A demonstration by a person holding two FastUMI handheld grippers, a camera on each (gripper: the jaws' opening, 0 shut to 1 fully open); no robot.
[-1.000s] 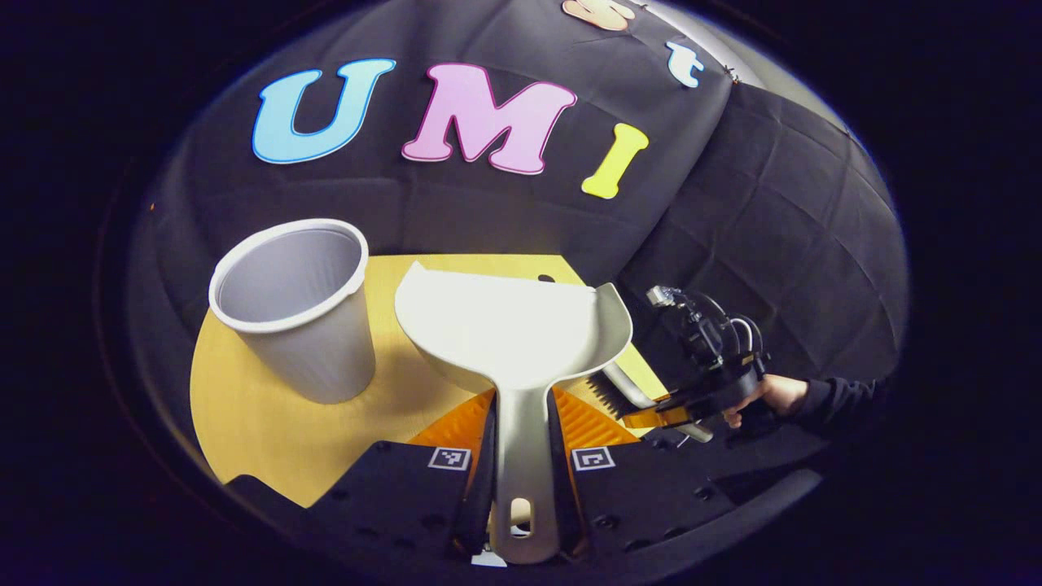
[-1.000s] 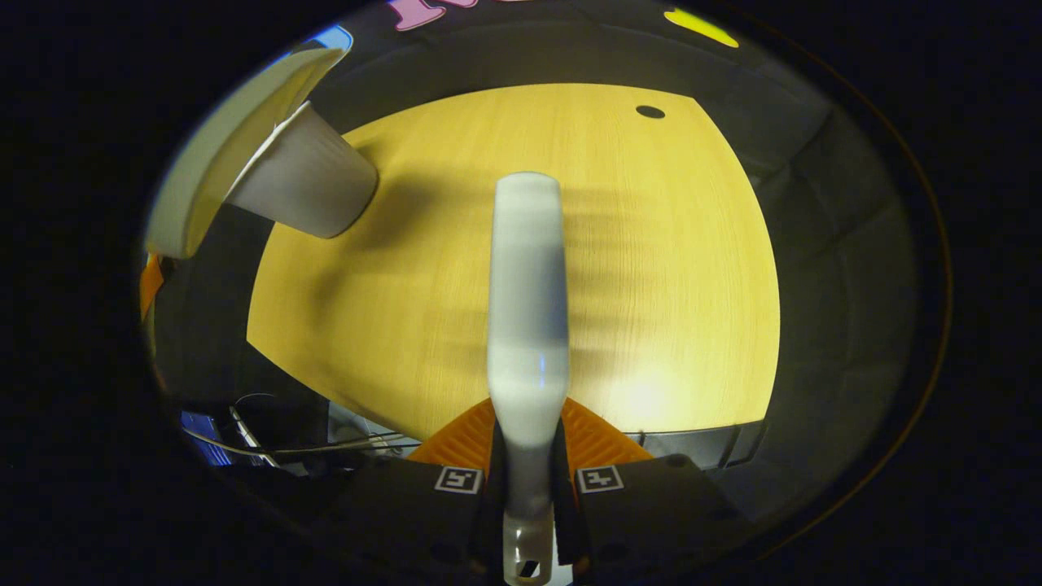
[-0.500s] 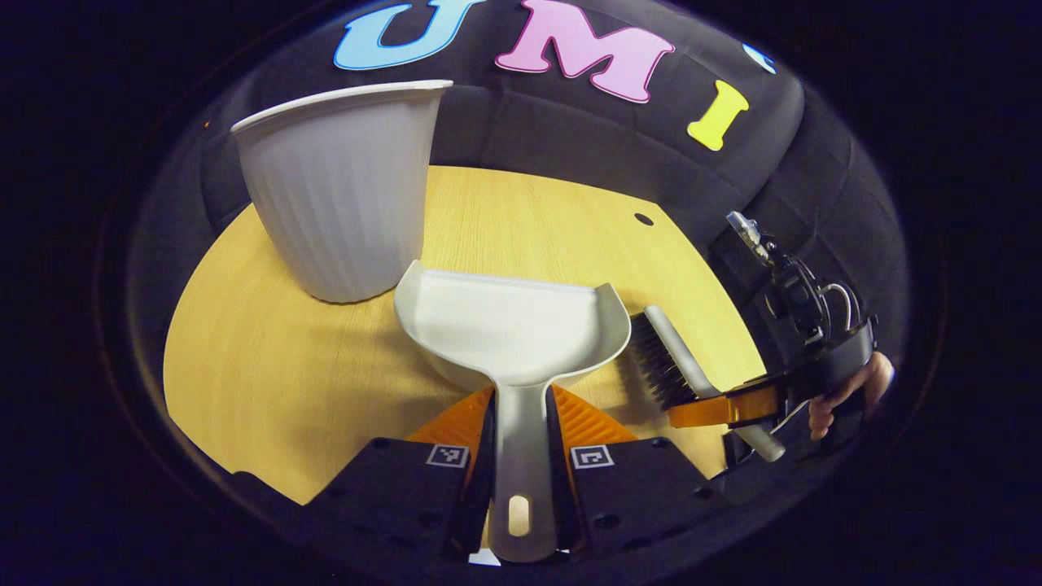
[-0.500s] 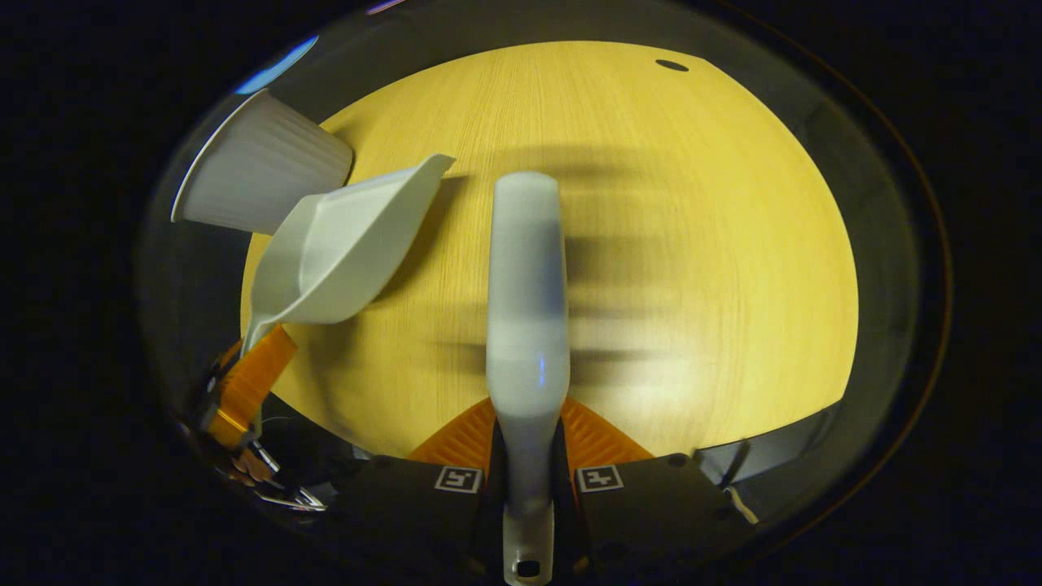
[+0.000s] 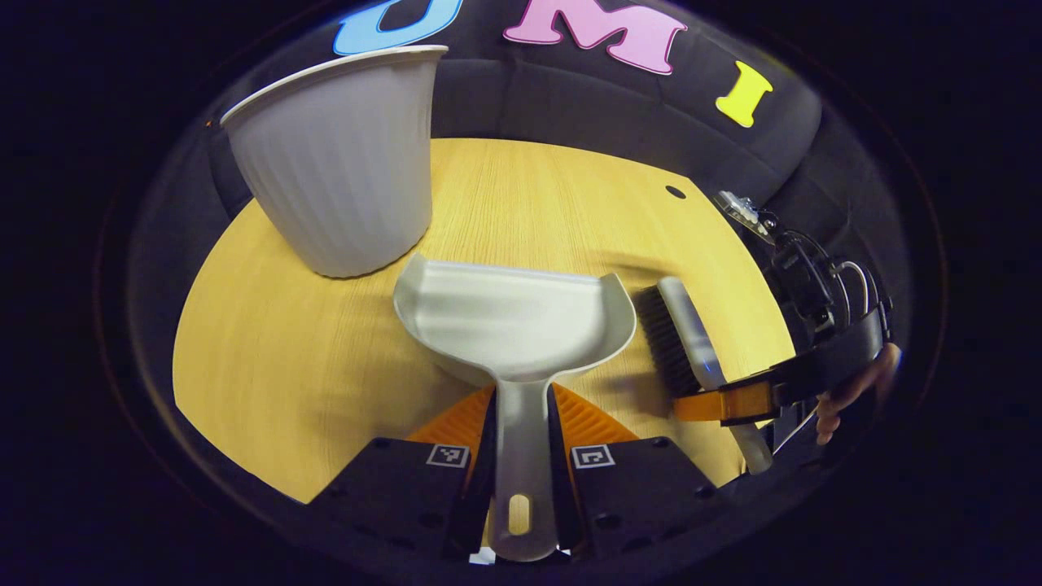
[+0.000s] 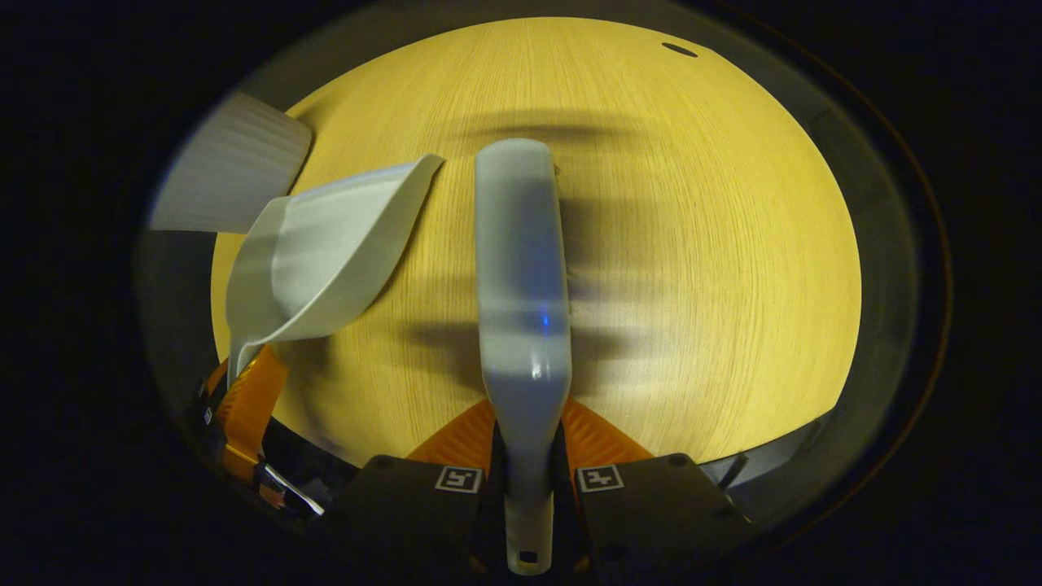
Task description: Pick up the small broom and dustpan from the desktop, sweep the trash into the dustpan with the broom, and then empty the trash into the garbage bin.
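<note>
left tongs (image 5: 521, 443) clamped on dustpan (image 5: 513, 321) handle, right tongs (image 6: 527, 460) clamped on broom (image 6: 521, 268), garbage bin (image 5: 334, 163) beyond dustpan

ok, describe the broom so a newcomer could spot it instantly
Start at the yellow wooden desktop with the white ribbed bin. Right of the pale dustpan is the broom, held in the right gripper. Its black bristles and narrow grey back set it apart.
</note>
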